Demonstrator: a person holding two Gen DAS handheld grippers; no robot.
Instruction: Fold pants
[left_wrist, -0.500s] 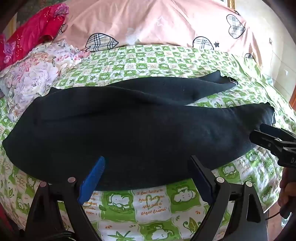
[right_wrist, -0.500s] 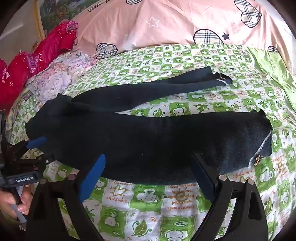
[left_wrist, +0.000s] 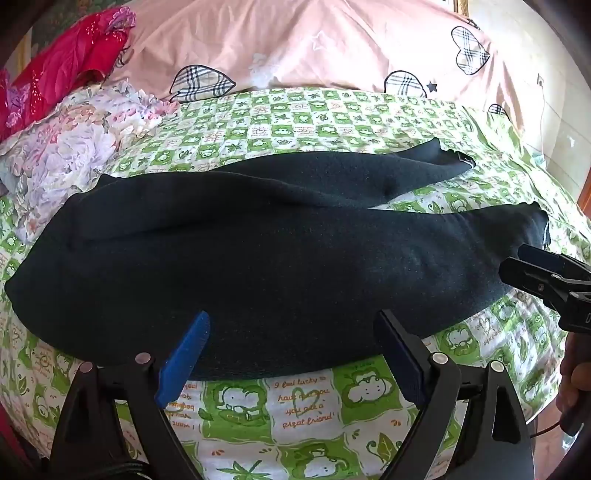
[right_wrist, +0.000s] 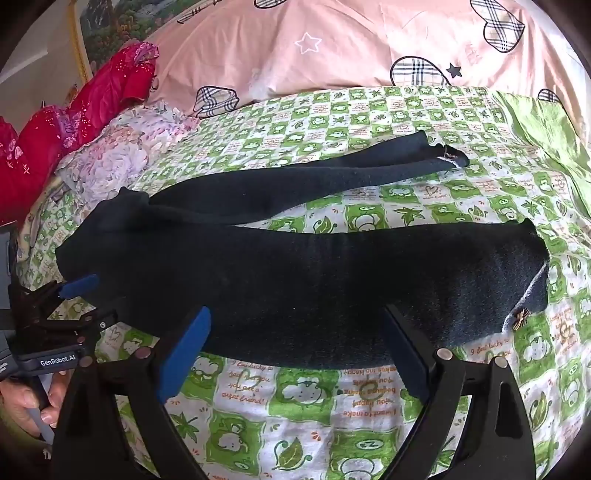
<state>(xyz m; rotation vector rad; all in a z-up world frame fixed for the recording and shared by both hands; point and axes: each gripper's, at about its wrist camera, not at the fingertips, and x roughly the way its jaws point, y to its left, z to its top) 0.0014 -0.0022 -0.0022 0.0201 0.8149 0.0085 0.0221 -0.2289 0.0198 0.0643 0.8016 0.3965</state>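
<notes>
A: Anything different from half a second ago?

B: Hardly. Both grippers have kept their place at the near edge, so the fold has not begun.

A: Jaws?

B: The left gripper (left_wrist: 291, 354) and right gripper (right_wrist: 295, 350) both gape wide, holding nothing.

A: The pants?

B: Black pants (left_wrist: 280, 251) lie across mid-frame on the green monkey-print sheet (left_wrist: 295, 410), waist left, legs splayed apart toward the right.
</notes>
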